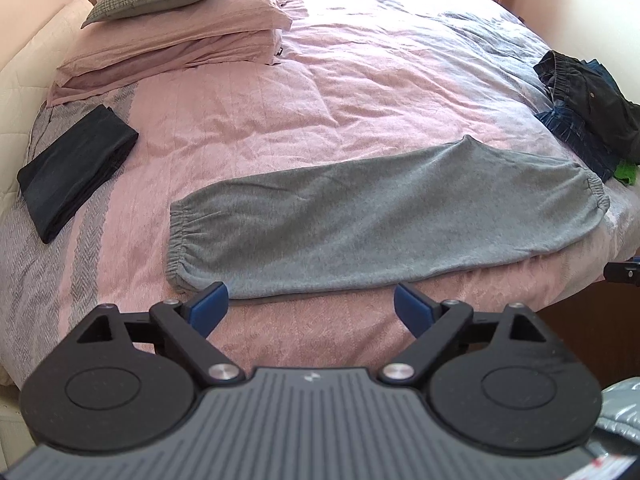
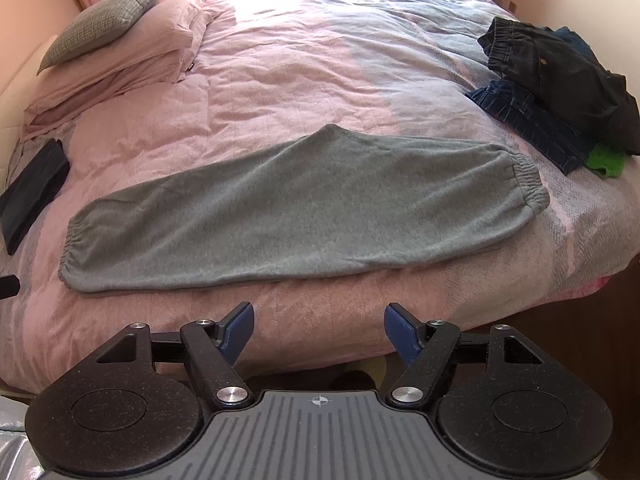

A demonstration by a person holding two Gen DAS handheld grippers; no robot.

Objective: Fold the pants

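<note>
On the pink bedspread (image 1: pixel 320 92) the grey pants (image 1: pixel 380 216) lie near the front edge, already doubled leg on leg, cuffs (image 1: pixel 180 240) to the left and waistband (image 2: pixel 524 184) to the right; soft, light fleece, likely to drape and sag, so best pinched at cuff and waistband together. Left gripper (image 1: pixel 310 306) hangs just short of the cuffs, jaws wide with nothing between; right gripper (image 2: pixel 319 326) likewise spread and empty. No containers; 1 folded dark garment (image 1: pixel 76 168), 1 unfolded pile (image 2: pixel 560 92).
</note>
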